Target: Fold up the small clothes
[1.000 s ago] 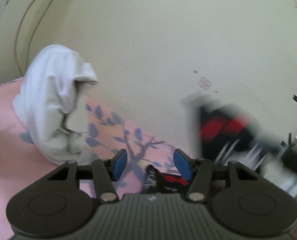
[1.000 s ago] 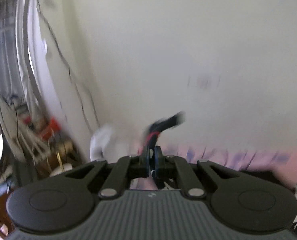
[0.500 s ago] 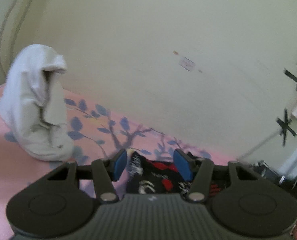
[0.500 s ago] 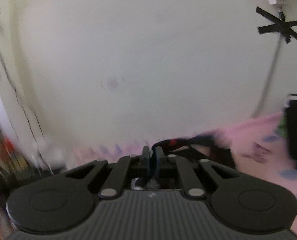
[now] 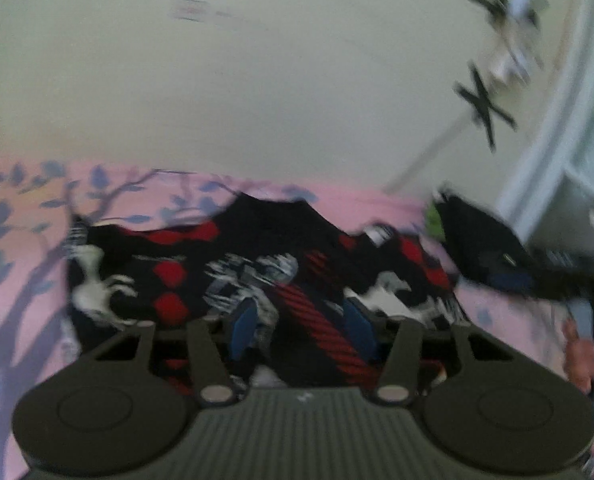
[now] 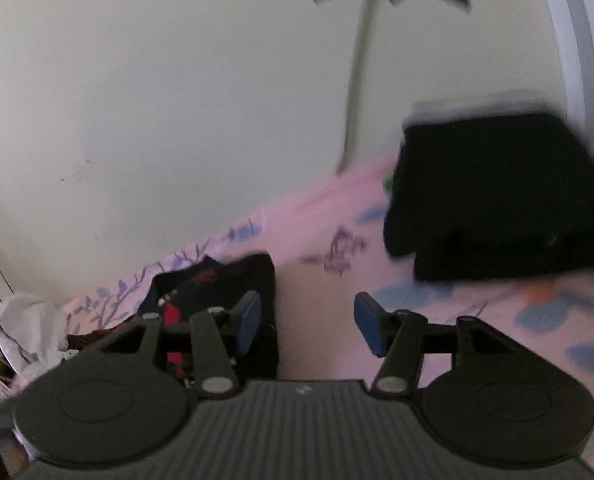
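A small black garment (image 5: 257, 264) with red and white print lies spread on the pink flowered sheet (image 5: 25, 248). My left gripper (image 5: 302, 330) hovers over its near edge. The jaws are closing, with a red-striped part of the cloth between the blue pads, which stand apart and do not press on it. In the right wrist view the same garment (image 6: 217, 284) lies bunched to the left of my right gripper (image 6: 308, 324). Those jaws are opening, and only bare pink sheet (image 6: 317, 280) shows between them.
A stack of folded black cloth (image 6: 497, 196) sits at the right, by the wall; it also shows in the left wrist view as folded black cloth (image 5: 477, 240). A crumpled white cloth (image 6: 25, 320) lies far left. A hand (image 5: 581, 352) is at the right edge. A cable (image 6: 357, 80) runs down the wall.
The right gripper, shut on the garment before, has let it go and opened over the sheet. The left view swung right and down onto the garment; the white cloth left that view.
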A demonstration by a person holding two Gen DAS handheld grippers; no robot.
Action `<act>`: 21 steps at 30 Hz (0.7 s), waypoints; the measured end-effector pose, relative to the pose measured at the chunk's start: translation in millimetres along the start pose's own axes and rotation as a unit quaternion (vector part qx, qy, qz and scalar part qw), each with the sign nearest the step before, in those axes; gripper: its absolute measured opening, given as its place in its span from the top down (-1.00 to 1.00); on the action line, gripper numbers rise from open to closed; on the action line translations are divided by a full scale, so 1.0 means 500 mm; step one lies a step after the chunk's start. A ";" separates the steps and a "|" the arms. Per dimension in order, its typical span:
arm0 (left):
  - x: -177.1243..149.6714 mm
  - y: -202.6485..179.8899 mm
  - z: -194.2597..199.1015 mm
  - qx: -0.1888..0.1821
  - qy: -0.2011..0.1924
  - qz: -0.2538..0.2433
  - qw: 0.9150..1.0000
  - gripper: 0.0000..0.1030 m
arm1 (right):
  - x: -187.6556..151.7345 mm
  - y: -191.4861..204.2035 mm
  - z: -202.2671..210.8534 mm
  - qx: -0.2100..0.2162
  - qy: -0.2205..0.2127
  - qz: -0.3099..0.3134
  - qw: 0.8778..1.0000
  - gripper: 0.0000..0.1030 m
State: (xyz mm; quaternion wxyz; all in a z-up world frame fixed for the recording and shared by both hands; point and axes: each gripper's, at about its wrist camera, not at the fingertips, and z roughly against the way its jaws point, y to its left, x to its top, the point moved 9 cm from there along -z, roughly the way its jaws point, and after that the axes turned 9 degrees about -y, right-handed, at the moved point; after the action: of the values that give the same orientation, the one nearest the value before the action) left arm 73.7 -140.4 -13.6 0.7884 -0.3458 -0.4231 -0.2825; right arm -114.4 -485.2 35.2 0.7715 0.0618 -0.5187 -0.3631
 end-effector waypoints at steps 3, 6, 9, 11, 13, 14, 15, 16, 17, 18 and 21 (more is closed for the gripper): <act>-0.026 -0.029 -0.022 0.032 0.009 -0.066 0.997 0.69 | -0.033 0.035 -0.041 0.033 0.030 -0.020 0.999 0.27; -0.011 -0.014 -0.007 0.033 -0.007 -0.054 0.998 0.96 | -0.048 0.121 -0.044 0.067 0.031 0.043 0.996 0.96; 0.043 0.047 0.052 0.052 -0.060 -0.002 0.997 0.96 | -0.032 0.208 -0.005 0.142 0.004 0.072 0.987 0.96; 0.065 0.094 0.081 0.069 -0.083 0.035 0.994 0.96 | -0.025 0.233 0.011 0.143 -0.013 0.113 0.983 0.86; 0.066 0.128 0.085 0.061 -0.074 0.081 0.992 0.96 | -0.020 0.227 0.008 0.110 -0.030 0.149 0.982 0.17; 0.063 0.131 0.081 0.052 -0.067 0.094 0.992 0.96 | -0.014 0.212 0.007 0.093 -0.040 0.145 0.984 -0.13; 0.058 0.124 0.075 0.038 -0.056 0.102 0.992 0.95 | -0.003 0.190 0.016 0.082 -0.049 0.133 0.986 -0.12; 0.056 0.114 0.070 0.029 -0.050 0.101 0.993 0.94 | 0.002 0.168 0.016 0.070 -0.048 0.120 0.989 -0.13; 0.051 0.096 0.063 0.019 -0.044 0.094 0.994 0.88 | 0.004 0.146 0.009 0.057 -0.044 0.102 0.992 -0.17; 0.046 0.074 0.054 0.008 -0.035 0.084 0.996 0.53 | 0.003 0.131 -0.006 0.049 -0.037 0.086 0.994 -0.17; 0.026 0.010 0.029 -0.007 -0.025 0.039 0.999 -0.20 | -0.017 0.095 -0.052 0.034 0.012 0.061 0.997 -0.14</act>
State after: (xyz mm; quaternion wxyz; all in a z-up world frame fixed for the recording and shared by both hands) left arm 76.8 -128.0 2.2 0.7855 -0.3748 -0.4267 -0.2460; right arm -70.7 -452.7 39.5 0.7958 0.0606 -0.5242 -0.2969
